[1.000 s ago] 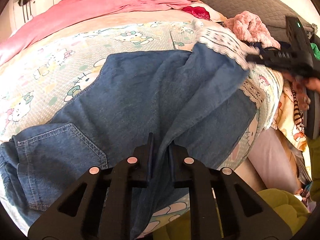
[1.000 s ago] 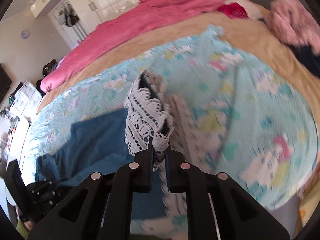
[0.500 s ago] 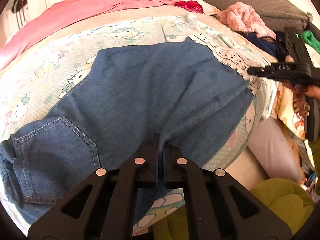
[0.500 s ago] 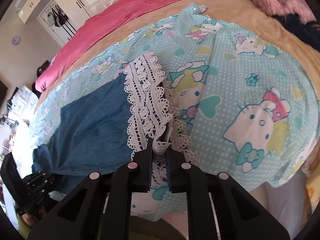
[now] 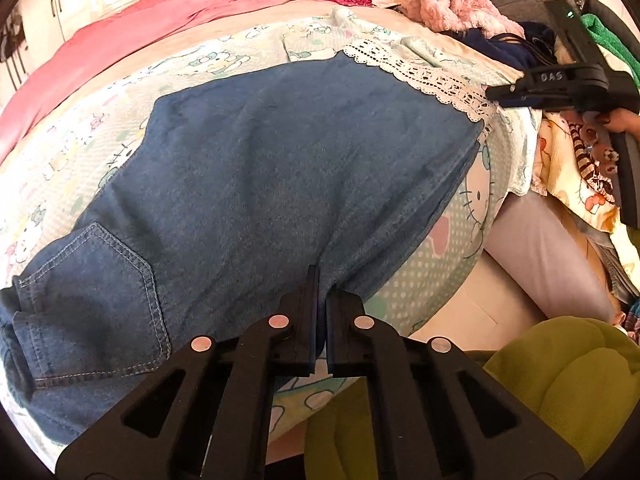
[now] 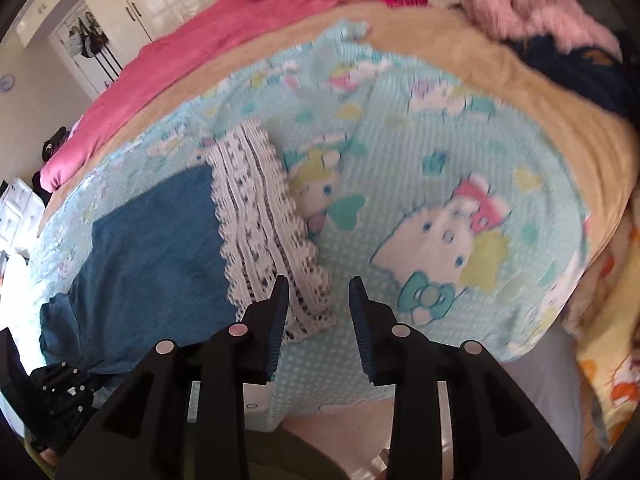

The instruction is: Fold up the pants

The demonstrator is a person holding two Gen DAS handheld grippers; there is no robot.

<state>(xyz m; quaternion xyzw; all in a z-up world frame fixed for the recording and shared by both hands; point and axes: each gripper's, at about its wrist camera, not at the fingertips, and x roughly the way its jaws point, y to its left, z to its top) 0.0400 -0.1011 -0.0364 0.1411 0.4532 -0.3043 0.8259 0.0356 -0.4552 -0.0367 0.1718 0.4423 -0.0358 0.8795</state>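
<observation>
the pants (image 5: 280,168) lie spread flat on the cartoon-cat blanket (image 5: 424,288) that covers the bed, the back pocket (image 5: 100,280) toward the left in the left wrist view and the lace hem (image 5: 424,76) at the far right end. the left tongs (image 5: 322,280) are closed on a pinch of denim at the near edge of the pants, close to the blanket's edge. the right tongs (image 6: 318,284) hover just over the near corner of the lace hem (image 6: 272,232); their jaws are opening and the pads are clear of the lace, which lies flat on the blanket (image 6: 440,184). this view is blurred. in the left wrist view the right tongs (image 5: 496,94) sit at the end of the hem. a pink quilt (image 5: 160,28) lies at the far side of the bed, and a fluffy pink garment (image 5: 456,8) lies beyond the hem.
</observation>
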